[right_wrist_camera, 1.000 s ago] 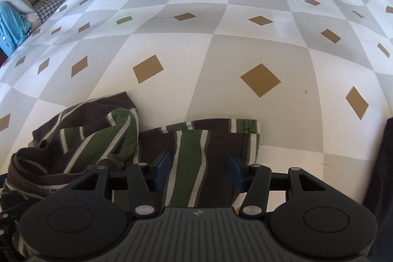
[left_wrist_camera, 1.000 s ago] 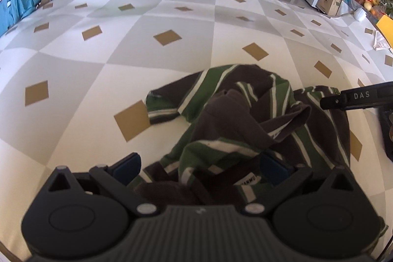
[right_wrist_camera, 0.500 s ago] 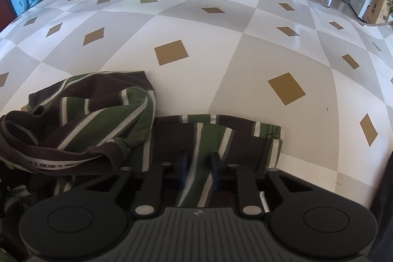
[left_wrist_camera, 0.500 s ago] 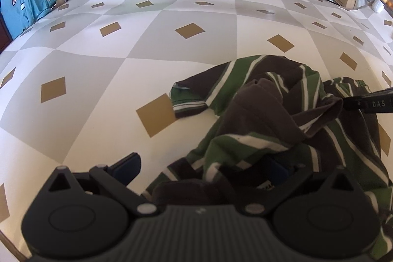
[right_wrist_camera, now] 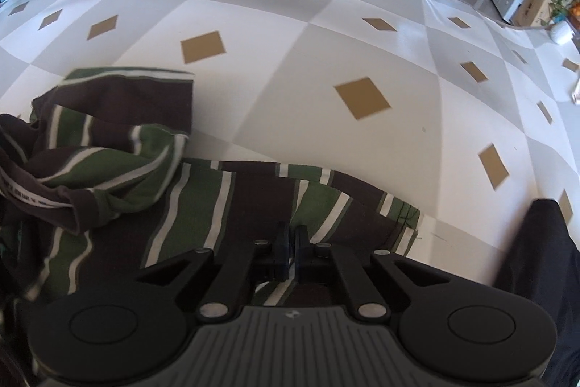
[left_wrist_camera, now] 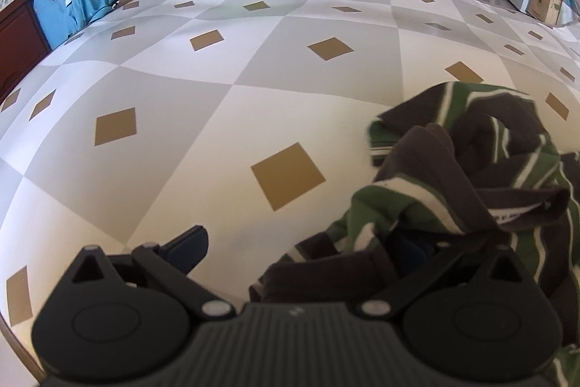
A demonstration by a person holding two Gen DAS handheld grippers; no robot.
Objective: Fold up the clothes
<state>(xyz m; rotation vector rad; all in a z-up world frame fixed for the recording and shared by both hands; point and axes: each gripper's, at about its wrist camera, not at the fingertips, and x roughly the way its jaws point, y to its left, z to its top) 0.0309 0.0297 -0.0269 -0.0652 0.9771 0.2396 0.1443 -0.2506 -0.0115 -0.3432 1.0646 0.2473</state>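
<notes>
The right gripper (right_wrist_camera: 292, 243) has its jaws pressed together, pinching the striped shirt (right_wrist_camera: 232, 202) lying crumpled on the checked surface (right_wrist_camera: 326, 68); a second ago they stood apart. The left gripper (left_wrist_camera: 301, 247) has its jaws spread wide, cloth bunched over the right one.

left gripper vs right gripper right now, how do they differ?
The left gripper stands wide open; the right gripper is shut. Left straddles the crumpled edge of the striped shirt without pinching; right pinches its flatter hem. Both point down at the same shirt.
</notes>
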